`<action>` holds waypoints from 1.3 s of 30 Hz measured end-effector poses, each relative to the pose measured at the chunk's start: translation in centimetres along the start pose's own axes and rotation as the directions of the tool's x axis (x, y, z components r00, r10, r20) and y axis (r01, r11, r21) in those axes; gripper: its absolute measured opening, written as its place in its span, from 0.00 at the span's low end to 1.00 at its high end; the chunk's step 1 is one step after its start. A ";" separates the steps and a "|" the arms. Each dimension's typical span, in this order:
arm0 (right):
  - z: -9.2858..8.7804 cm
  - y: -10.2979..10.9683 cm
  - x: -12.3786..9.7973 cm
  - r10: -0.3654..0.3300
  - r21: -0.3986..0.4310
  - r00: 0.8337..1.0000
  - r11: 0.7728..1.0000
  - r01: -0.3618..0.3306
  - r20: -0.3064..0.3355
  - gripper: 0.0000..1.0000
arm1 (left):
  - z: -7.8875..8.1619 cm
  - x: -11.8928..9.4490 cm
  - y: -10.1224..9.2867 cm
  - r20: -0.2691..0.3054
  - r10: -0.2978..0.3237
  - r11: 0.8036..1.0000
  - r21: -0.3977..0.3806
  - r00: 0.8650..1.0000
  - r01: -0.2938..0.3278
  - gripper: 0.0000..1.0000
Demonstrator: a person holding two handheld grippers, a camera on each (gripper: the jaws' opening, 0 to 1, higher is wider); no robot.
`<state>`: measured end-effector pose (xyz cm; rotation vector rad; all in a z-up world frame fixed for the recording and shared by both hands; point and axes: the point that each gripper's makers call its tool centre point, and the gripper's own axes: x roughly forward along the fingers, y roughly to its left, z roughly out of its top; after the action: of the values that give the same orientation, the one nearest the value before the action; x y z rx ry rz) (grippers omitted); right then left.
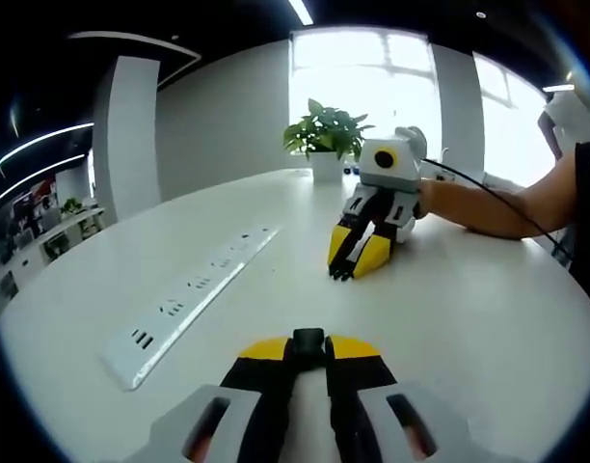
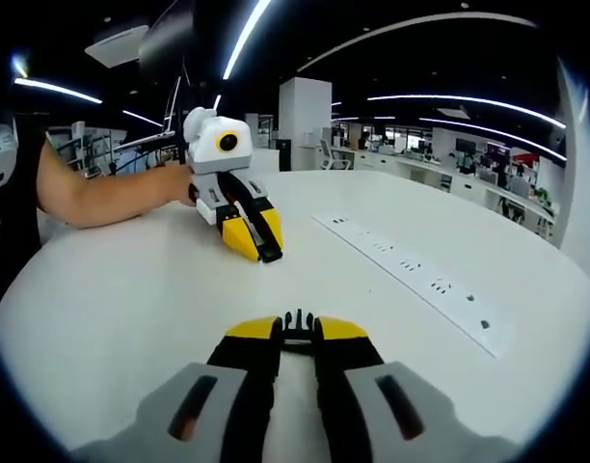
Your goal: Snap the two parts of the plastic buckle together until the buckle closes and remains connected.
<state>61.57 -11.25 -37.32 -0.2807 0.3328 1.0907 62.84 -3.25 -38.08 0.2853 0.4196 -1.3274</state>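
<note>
My left gripper (image 1: pixel 308 349) pinches one black buckle half (image 1: pixel 308 340) between narrow fingers; my right gripper (image 2: pixel 295 333) likewise clamps the pronged half (image 2: pixel 295 324), above the white desk (image 1: pixel 449 309).

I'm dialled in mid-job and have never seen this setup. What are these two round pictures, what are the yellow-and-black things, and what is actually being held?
There is no robot arm here. A person holds a hand-held tool in each hand, and a fisheye camera rides on each one, looking forward along its two jaws.

In the left gripper view, the left tool rises from the bottom, shut on a small black buckle part. Across the white table you see the right tool with the person's arm behind it.

The right gripper view is the reverse: the right tool grips a pronged buckle part, and the left tool faces it.

On the table lie a long white power strip and, further back, a potted plant. The two buckle halves are apart, not yet joined.
</note>
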 end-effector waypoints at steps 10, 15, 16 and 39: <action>0.0 0.2 0.0 -0.002 -0.004 1.000 1.000 0.002 -0.001 0.14 | 0.0 0.0 -0.1 0.000 -0.004 1.000 0.001 1.000 0.004 0.12; 0.0 0.2 0.0 -0.002 -0.003 1.000 1.000 0.002 -0.002 0.14 | 0.0 0.1 -0.2 -0.003 -0.005 1.000 -0.005 1.000 0.005 0.12; 0.0 0.2 0.0 -0.002 -0.004 1.000 1.000 0.002 -0.002 0.14 | 0.0 0.0 -0.2 -0.003 -0.005 1.000 -0.005 1.000 0.005 0.12; 0.0 0.1 0.0 -0.004 -0.011 1.000 1.000 0.004 -0.007 0.14 | 0.2 -0.2 0.3 0.005 0.003 1.000 -0.005 1.000 -0.003 0.11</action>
<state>61.53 -11.18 -37.30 -0.2948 0.3329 1.0876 63.08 -3.09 -37.84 0.2784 0.4177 -1.3241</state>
